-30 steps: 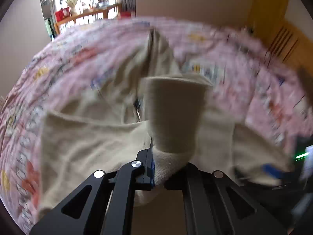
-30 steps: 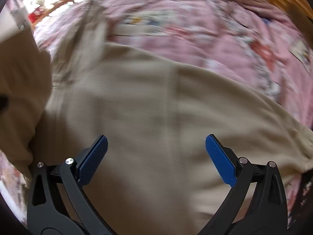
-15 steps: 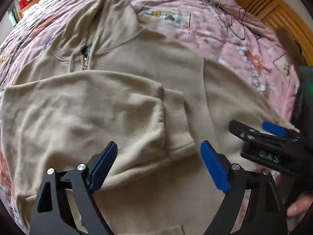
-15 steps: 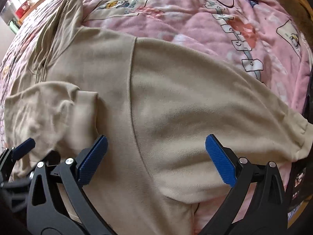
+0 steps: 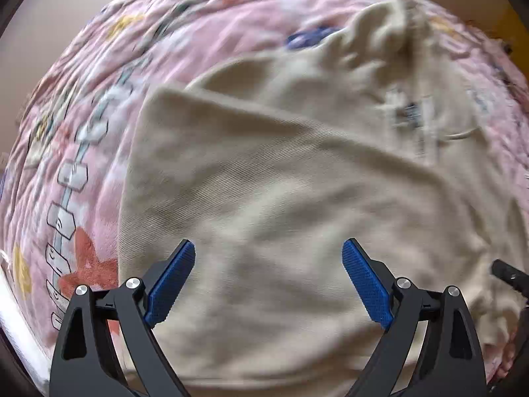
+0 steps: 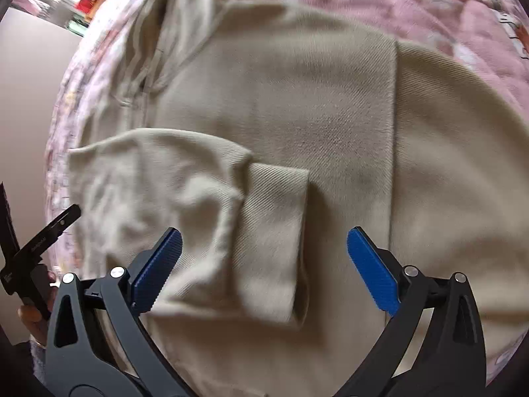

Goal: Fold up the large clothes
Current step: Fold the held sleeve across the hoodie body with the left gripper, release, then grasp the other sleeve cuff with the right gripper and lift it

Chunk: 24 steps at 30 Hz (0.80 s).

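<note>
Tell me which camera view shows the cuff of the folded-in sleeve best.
The right wrist view. There the ribbed cuff lies flat on the chest of the beige hoodie, its whole outline visible between the blue fingers. The left wrist view shows only the sleeve's broad upper part, blurred; the cuff is out of frame.

We see the hoodie (image 6: 324,125) lying flat on the quilt (image 5: 99,106), its hood (image 6: 185,16) at the far end. One sleeve (image 6: 205,205) lies folded across the body, cuff (image 6: 274,241) probably near the middle.
</note>
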### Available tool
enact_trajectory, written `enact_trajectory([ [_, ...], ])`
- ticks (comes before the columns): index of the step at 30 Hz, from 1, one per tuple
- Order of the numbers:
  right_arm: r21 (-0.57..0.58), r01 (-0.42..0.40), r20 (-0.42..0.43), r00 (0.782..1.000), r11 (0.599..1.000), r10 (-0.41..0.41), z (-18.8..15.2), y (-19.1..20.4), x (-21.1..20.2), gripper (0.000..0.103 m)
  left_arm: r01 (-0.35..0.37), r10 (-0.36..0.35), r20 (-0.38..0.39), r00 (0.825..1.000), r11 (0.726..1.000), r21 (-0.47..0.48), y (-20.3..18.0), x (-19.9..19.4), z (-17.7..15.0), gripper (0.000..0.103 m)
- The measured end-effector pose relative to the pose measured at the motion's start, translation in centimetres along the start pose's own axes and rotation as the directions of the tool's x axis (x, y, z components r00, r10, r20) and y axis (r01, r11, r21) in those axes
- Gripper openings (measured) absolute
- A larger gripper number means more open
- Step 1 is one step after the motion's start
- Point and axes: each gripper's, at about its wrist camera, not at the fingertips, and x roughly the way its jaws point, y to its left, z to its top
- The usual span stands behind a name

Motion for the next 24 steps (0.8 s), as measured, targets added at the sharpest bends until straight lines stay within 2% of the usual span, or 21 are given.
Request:
enact_trajectory([
  [4,-0.045,0.057,-0.004,0.998,0.997,-0.057,-0.4,1.1,0.9,0.068,-0.032,0.033,-0.040,0.999,0.999,0.034,0.4,2.2,-1.2,0.087],
  [5,-0.053,0.057,-0.004,0.998,0.997,-0.058,-0.5,1.4,0.8,0.053,-0.033,0.035,-0.044,0.998,0.998,0.044,0.3,2.4,-1.4,0.087],
  [8,-0.048,0.037,0.012,0.999,0.998,-0.036,-1.1,1.7,-0.1,0.032,-0.049,0.053,-0.038,0.998,0.994,0.096,-0.8,2.9,-2.5,0.087],
  [12,-0.057,0.093,0.082,0.993,0.994,-0.088,-3.1,2.7,-1.8,0.021,-0.050,0.053,-0.010,0.999,0.986,0.161,-2.6,2.1,-4.2,0.087],
  [17,-0.076,0.235,0.176,0.960,0.969,-0.219,-3.9,3.8,-4.5,0.019,-0.018,0.022,-0.017,1.000,0.984,0.176,-4.0,1.0,-5.7,0.087],
  [19,-0.090,0.282,0.169,0.949,0.955,-0.265,-3.4,3.5,-4.2,0.019,-0.021,0.026,-0.024,0.999,0.979,0.204,-5.1,1.0,-5.6,0.087],
  [21,-0.076,0.278,0.144,0.953,0.958,-0.265,-3.3,2.4,-3.4,0.020,-0.032,0.041,-0.037,0.998,0.976,0.214,-5.4,1.6,-5.7,0.088],
  [22,-0.062,0.269,0.122,0.958,0.961,-0.260,-3.2,1.8,-2.8,0.022,-0.034,0.045,-0.048,0.998,0.977,0.210,-5.6,1.8,-5.7,0.088],
  [24,-0.023,0.273,0.124,0.955,0.962,-0.269,-3.3,0.9,-2.4,0.044,-0.036,0.049,-0.061,0.997,0.979,0.199,-5.6,2.1,-5.5,0.088],
])
